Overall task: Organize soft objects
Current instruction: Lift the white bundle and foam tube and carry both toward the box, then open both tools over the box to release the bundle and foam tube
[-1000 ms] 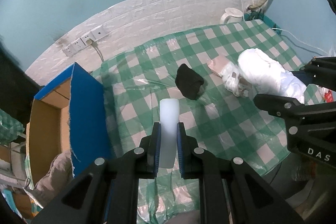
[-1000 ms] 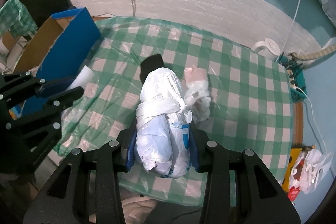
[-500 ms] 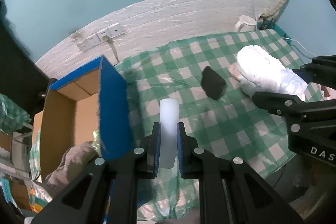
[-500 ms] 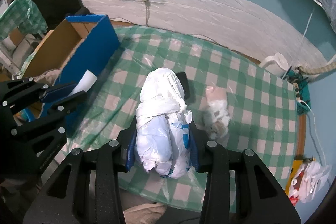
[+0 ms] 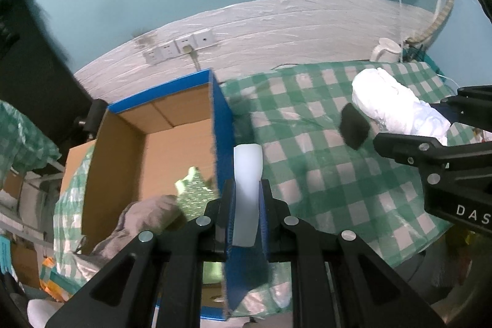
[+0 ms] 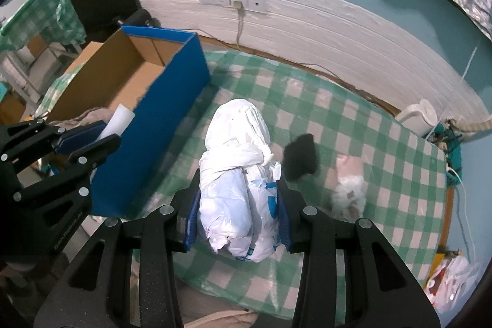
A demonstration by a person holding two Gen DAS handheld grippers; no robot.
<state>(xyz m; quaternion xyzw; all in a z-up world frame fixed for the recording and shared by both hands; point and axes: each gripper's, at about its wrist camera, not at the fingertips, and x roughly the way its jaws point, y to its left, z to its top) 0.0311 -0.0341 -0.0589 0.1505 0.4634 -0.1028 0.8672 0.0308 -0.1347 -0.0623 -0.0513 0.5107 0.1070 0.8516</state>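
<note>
A pale white foam strip stands clenched between the pads of the left gripper, low in the middle of the left wrist view, right over the blue wall of the open cardboard box. Grey cloth and a green-patterned piece lie inside the box. In the right wrist view, the right gripper grasps a bulky white plastic-wrapped bundle at centre frame, above the green checked tablecloth. A black soft object lies on the cloth just right of the bundle, and a pinkish-white bundle further right.
</note>
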